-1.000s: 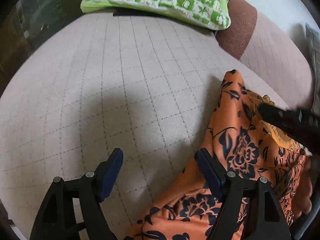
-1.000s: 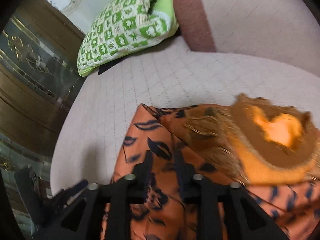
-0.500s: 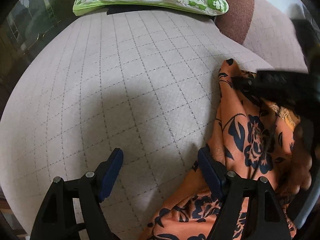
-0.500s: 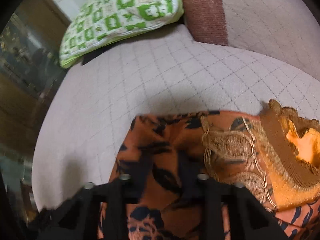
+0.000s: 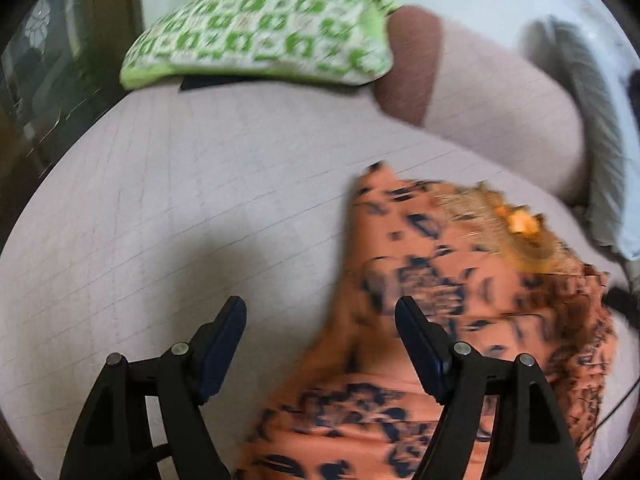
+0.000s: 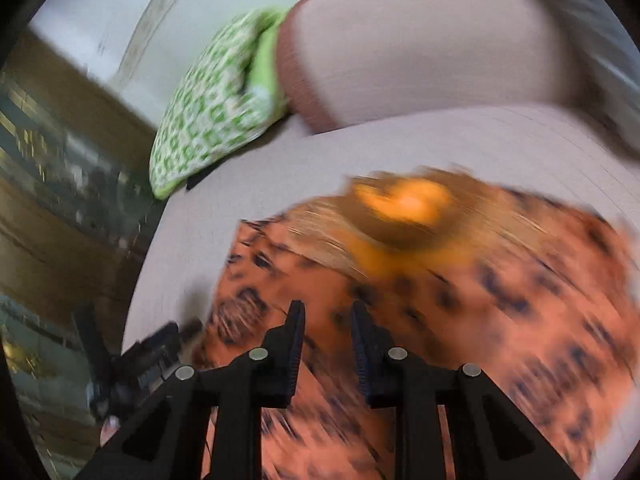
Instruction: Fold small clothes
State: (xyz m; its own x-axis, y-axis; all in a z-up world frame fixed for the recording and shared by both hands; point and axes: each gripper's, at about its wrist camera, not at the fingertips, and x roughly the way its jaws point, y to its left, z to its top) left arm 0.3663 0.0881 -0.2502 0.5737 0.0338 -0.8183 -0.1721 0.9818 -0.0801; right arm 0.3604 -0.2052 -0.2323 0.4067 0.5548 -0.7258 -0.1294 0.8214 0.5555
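An orange garment with a dark floral print and a gold fringed collar lies on the pale quilted sofa seat. My left gripper is open and empty above the garment's left edge. In the right wrist view the same garment fills the lower right, blurred by motion. My right gripper hangs over it with its jaws a narrow gap apart and nothing visibly between them. The left gripper also shows at the lower left of the right wrist view.
A green and white patterned cushion lies at the back of the seat beside a brown bolster. The sofa backrest rises on the right with a grey cushion. A dark wooden cabinet stands to the left.
Both grippers have lifted and pulled back from the garment. The right gripper's jaws have parted slightly and it no longer presses into the cloth. The garment now lies flatter.
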